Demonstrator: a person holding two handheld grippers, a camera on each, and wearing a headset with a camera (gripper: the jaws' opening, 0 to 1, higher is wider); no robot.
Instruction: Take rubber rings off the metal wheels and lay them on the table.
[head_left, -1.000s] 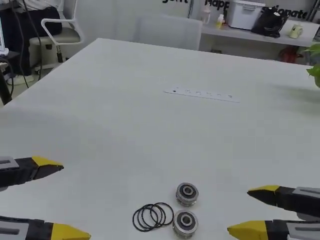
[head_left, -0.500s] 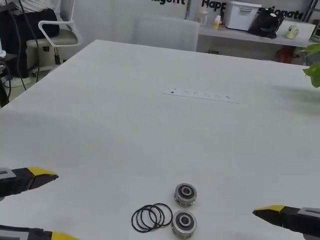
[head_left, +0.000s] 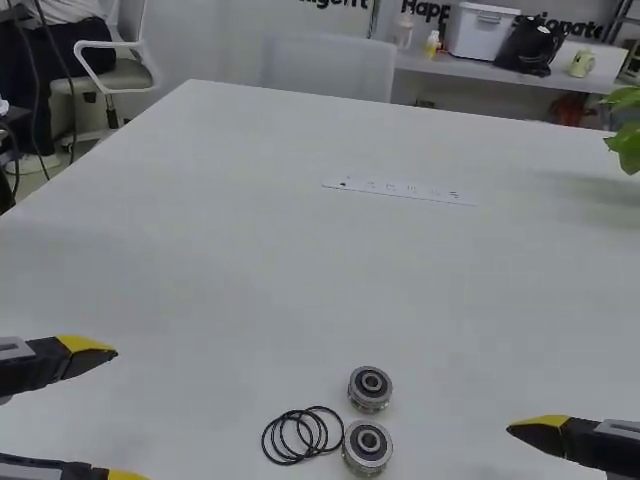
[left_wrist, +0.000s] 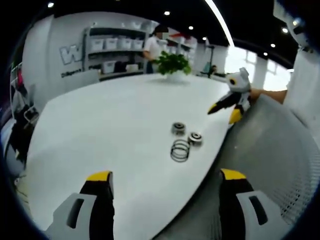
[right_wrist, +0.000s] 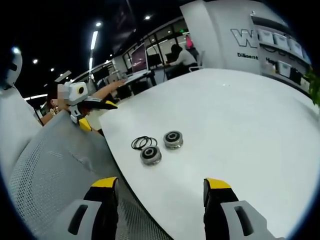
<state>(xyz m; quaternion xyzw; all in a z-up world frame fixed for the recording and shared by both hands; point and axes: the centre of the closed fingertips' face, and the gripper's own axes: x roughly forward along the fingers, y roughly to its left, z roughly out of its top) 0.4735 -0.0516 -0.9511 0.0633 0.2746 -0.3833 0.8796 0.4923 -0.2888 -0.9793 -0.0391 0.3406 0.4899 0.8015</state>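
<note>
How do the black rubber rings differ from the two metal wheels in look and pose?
The rubber rings are thin black loops; the metal wheels are thick and silvery. The rings overlap in one pile; the wheels lie side by side. All lie flat on the table.

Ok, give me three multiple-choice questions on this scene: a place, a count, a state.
1. In the head view, where do the rubber rings lie?
A) just left of the nearer metal wheel
B) beyond both wheels
C) stacked on a wheel

2. How many metal wheels are there?
A) one
B) two
C) four

3. The left gripper is:
A) shut on a ring
B) shut on a wheel
C) open, empty

1 A, the rings sit by that wheel's left side.
2 B, one wheel stands behind the other.
3 C, its fingers stand wide apart.
</note>
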